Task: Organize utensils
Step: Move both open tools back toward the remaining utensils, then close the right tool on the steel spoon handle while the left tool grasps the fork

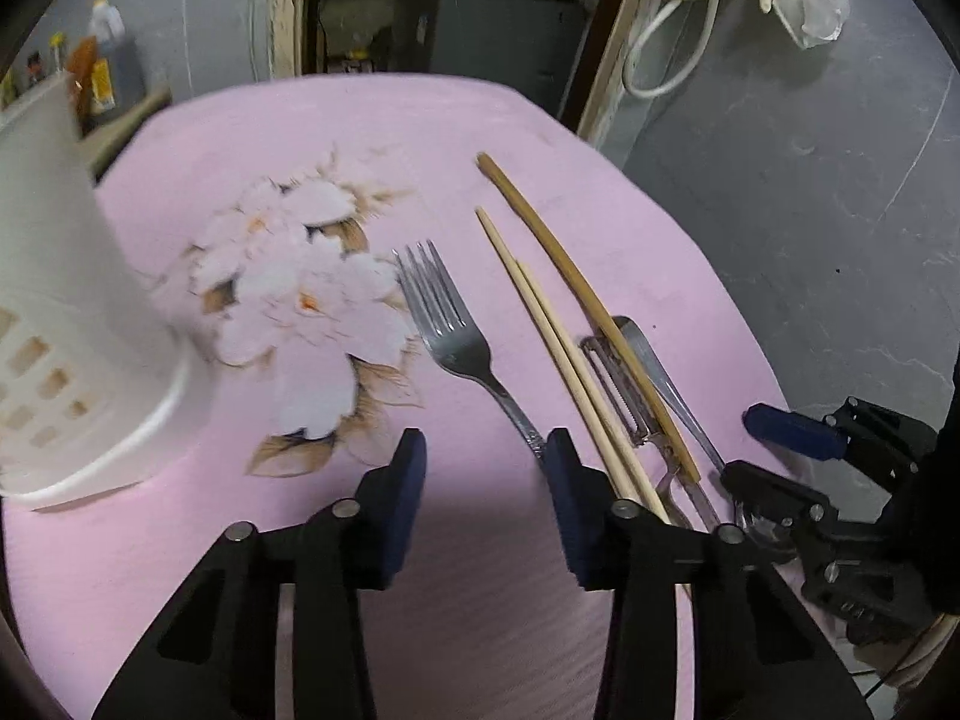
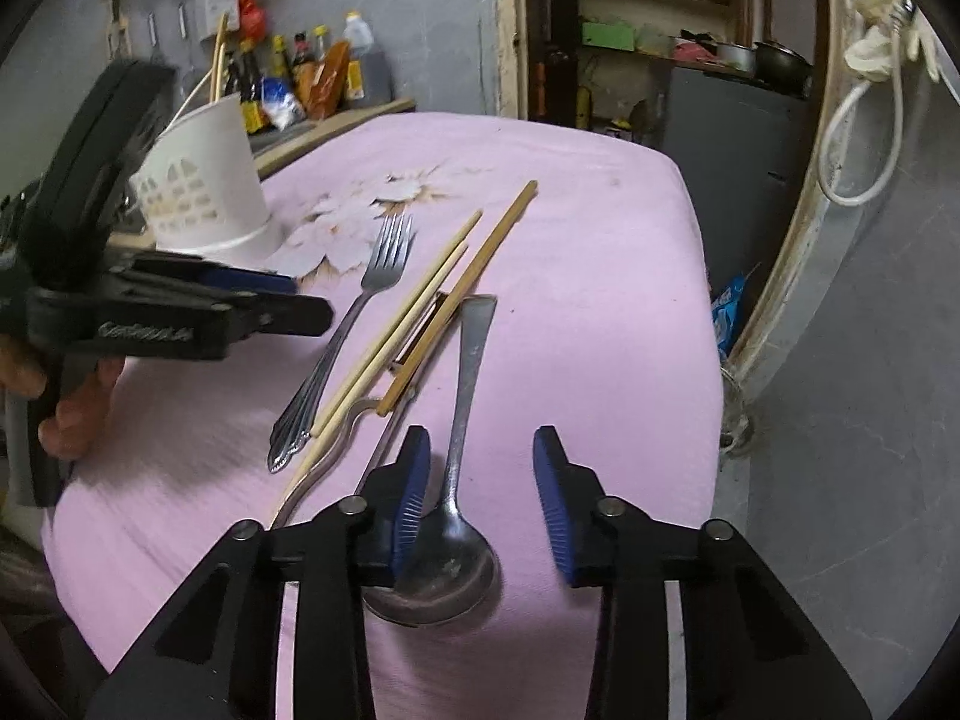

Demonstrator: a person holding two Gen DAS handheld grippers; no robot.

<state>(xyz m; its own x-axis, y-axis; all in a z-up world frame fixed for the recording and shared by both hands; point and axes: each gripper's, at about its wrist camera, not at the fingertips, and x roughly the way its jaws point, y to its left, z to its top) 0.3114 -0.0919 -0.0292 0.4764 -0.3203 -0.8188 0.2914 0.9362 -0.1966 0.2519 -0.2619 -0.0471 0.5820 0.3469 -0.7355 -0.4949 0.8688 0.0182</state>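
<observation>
Utensils lie near the pink table's (image 2: 630,276) right edge; both grippers' jaws stand apart, gripping nothing.

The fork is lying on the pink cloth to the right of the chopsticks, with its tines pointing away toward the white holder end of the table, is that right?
Not quite. The fork lies to the left of the pale chopsticks, not the right, on the pink cloth. The left wrist view shows it, and the right wrist view agrees. Its tines do point away, toward the end with the white holder.

left wrist: close, angled down | right wrist: same | shared: fork (image 1: 447,324)
</observation>
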